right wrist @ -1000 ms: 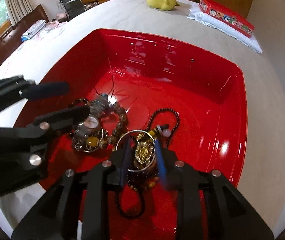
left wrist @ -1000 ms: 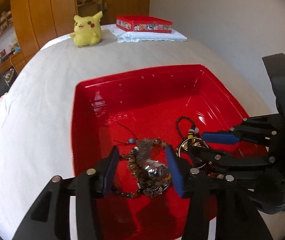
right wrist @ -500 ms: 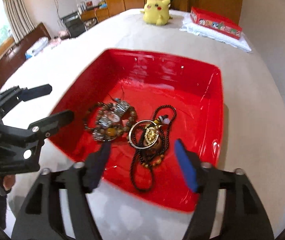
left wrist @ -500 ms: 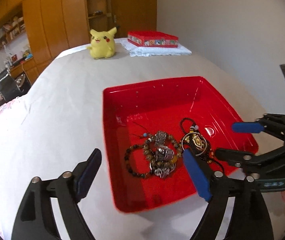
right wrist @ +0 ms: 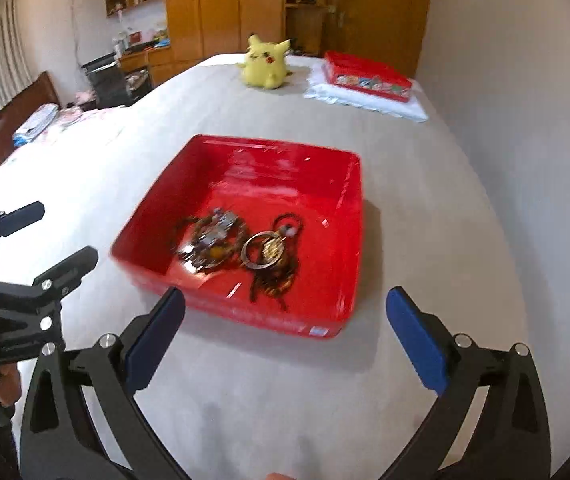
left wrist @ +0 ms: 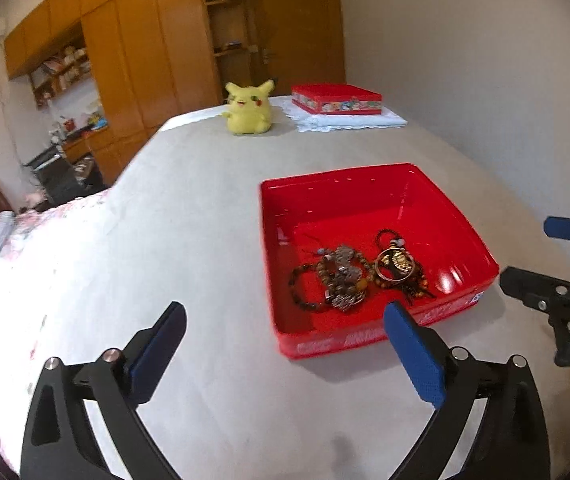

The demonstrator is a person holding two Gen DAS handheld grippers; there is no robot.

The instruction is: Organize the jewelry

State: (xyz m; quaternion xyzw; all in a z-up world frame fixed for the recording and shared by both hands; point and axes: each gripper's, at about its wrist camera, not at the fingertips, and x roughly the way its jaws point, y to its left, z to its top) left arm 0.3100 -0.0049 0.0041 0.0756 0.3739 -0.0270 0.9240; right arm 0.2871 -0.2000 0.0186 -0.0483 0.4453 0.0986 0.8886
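Both the left tool (left wrist: 285,332) and right tool (right wrist: 285,316), jaws just opened wide and empty, hover off the red tray (left wrist: 461,240) holding 2 jewelry heaps (left wrist: 359,274).

Both wrist cameras look down-forward along own tool; both share red tray (left wrist: 377,336) (right wrist: 245,312) just ahead, on bed.

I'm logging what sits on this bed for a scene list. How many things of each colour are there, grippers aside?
Red: 2, the red tray holding jewelry and the red tin
Yellow: 1, the plush toy
White: 1, the folded cloth under the tin
Total: 4, counting the jewelry heap with its tray
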